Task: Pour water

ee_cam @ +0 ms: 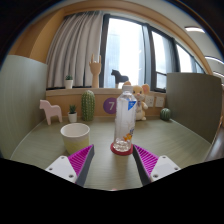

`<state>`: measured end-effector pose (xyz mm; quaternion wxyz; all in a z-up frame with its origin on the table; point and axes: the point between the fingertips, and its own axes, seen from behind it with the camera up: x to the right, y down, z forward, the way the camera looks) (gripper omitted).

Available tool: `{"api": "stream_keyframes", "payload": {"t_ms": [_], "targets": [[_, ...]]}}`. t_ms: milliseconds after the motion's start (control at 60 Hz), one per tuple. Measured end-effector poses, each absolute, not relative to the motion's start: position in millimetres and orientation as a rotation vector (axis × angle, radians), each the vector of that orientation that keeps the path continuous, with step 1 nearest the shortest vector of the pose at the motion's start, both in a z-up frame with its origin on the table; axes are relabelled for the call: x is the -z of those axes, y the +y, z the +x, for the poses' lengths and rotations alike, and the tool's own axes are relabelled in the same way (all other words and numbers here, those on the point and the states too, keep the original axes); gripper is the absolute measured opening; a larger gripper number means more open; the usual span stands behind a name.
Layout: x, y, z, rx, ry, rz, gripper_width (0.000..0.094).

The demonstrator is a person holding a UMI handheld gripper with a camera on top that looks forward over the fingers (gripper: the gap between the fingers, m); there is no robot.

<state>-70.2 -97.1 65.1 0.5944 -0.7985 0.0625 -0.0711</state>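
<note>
So the water bottle point(124, 120) is standing upright on the table point(110, 168), just ahead of the gripper point(112, 160), whose fingers are spread apart with nothing between them. Next to the bottle sits a cream cup point(75, 137), with a green cactus figure point(87, 105) further back.

No words to read here. The bottle point(124, 120) carries a pale label around its middle, with a reddish band lower down, but any print on it is too small to make out. Behind the bottle, a purple round thing point(110, 105) shows a pale mark that might be a numeral; I can't tell which. The cup point(75, 137) is plain, no lettering on the side facing us.
</note>
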Motion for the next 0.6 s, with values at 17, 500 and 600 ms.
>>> {"api": "stream_keyframes", "payload": {"t_ms": [17, 500, 600], "targets": [[-66.1, -101.9, -75.7, 0.156, 0.136, -1.857, 0.0784], [-120.1, -182.1, -173.4, 0.027, -0.016, -1.822, 0.0792], [-132.5, -191.2, -182.6, 0.009, -0.026, -1.809, 0.0790]]}}
